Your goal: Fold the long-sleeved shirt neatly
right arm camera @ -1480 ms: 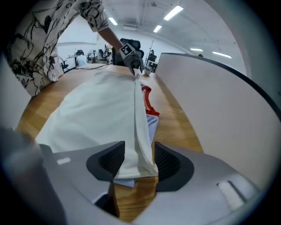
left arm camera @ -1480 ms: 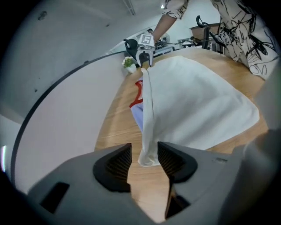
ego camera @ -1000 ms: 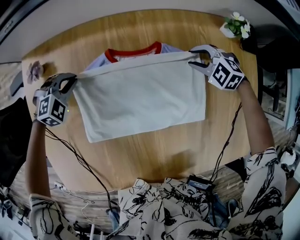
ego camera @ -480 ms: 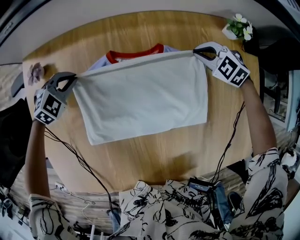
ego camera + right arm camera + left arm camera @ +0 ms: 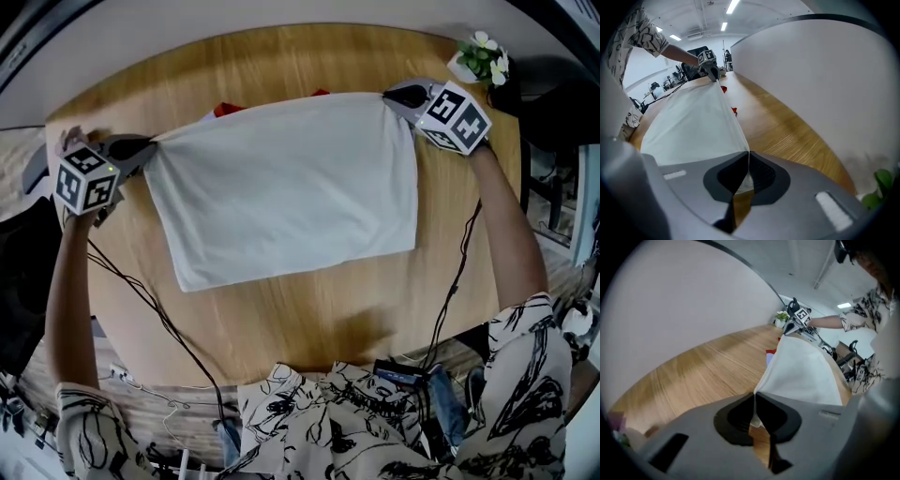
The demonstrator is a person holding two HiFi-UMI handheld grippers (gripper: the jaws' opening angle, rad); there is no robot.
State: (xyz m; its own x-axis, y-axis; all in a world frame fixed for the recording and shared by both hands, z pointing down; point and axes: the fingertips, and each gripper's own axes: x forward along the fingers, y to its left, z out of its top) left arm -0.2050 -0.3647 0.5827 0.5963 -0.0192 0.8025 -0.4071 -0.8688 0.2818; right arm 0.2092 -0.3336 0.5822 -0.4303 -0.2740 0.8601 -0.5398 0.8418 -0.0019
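We have pulled the lifted edge of the long-sleeved shirt (image 5: 281, 187) further back: the red collar (image 5: 223, 110), plainly visible a second ago, is now almost covered, so this fold looks nearly complete. The shirt lies on the wooden table (image 5: 309, 319), and the left gripper (image 5: 148, 150) and the right gripper (image 5: 390, 94) are each clenched on 1 corner of that edge.

potted plant (image 5: 480, 54) near round wooden table (image 5: 309, 305) edge
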